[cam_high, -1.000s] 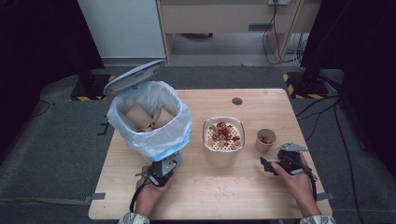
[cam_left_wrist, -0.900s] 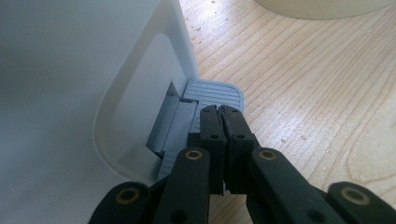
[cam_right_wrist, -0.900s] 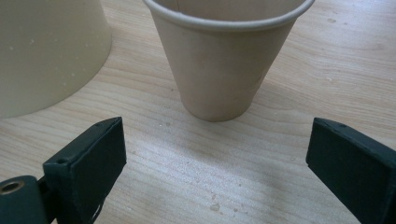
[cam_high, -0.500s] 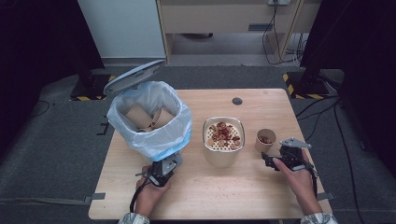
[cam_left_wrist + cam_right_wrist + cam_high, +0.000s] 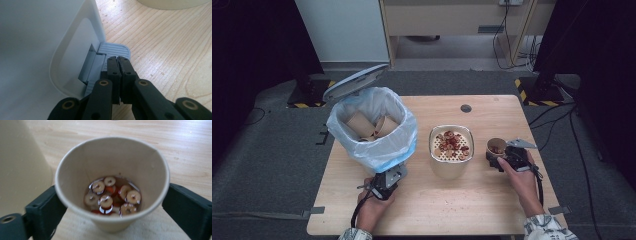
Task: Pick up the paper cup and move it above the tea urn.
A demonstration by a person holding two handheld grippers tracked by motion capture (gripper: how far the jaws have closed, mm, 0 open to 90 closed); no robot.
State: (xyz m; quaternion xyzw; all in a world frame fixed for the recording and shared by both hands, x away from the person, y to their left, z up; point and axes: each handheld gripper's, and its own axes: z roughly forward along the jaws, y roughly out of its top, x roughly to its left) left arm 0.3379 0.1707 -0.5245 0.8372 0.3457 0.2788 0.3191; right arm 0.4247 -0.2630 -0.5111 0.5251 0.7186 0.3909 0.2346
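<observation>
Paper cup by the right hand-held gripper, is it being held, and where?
The jaws of the right hand-held gripper flank the paper cup at its sides, below the rim; a firm clamp cannot be told.

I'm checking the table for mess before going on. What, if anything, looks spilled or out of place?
Small crumbs dot the wooden table in front of the strainer bowl, as if bits have scattered. Otherwise nothing stands out: the paper cup sits upright between the right gripper's jaws.

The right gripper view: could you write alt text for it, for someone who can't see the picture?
A paper cup stands on a wooden table between the two black fingers of a handheld gripper, one on each side. Round red and cream fruit slices sit in liquid at its bottom, with a cream container's wall alongside.
</observation>
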